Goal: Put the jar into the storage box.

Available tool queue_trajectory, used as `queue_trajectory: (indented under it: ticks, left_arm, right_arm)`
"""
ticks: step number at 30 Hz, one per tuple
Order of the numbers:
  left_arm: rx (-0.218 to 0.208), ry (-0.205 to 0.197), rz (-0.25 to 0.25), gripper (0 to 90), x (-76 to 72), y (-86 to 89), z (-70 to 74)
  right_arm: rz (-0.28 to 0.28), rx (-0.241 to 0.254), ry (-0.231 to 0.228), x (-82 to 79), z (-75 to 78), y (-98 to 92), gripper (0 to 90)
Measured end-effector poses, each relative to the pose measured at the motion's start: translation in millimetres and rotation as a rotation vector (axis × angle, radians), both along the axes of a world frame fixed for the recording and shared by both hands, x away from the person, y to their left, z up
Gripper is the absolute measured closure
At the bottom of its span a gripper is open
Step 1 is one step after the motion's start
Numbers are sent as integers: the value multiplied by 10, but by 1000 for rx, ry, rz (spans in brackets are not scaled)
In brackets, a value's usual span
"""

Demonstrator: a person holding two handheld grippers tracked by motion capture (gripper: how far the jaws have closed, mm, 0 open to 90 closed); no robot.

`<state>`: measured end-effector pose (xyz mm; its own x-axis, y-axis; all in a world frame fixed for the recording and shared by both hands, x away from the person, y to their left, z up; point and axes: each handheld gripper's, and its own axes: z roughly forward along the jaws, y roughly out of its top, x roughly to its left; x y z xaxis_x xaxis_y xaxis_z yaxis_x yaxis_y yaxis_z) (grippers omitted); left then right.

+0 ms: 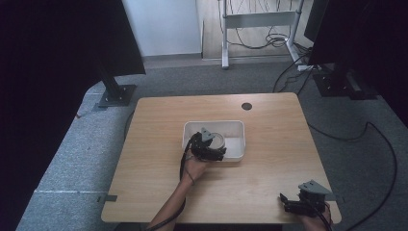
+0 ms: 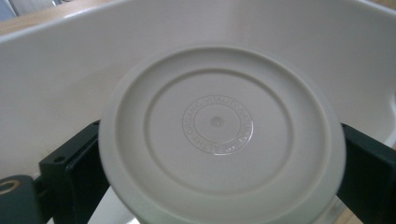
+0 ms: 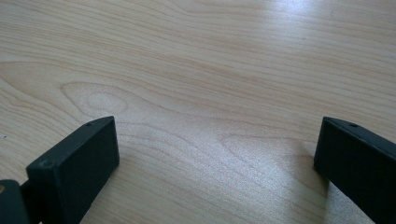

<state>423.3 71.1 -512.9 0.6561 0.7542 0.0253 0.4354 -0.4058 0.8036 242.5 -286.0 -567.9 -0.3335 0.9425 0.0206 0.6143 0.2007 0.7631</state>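
My right tongs [image 1: 288, 202] rest released at the near edge of the surface [image 1: 269, 159], jaws wide over bare wood, kept well apart so they don't crowd the work. Farther out, my left tongs [image 1: 211, 153] clench a round white-lidded jar [image 2: 222, 135] from both sides, inside the white tub [image 1: 238, 130]. I hold it by its flanks to steady it. The tub's walls hem it closely; beyond, a cable hole [image 1: 247, 106].

Dim high view, dark corners; gripper views soft, bright.
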Motion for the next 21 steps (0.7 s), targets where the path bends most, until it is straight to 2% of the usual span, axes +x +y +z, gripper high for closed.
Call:
queue_trajectory:
  ticks: [7, 21]
  left_arm:
    - [-17, -12, -6, 40, -50, 31, 110]
    - [-30, -29, -13, 47, -120, 82, 199]
  right_arm:
    - [0, 0, 0, 0, 0, 0, 0]
    - [-1, 1, 0, 0, 0, 1, 0]
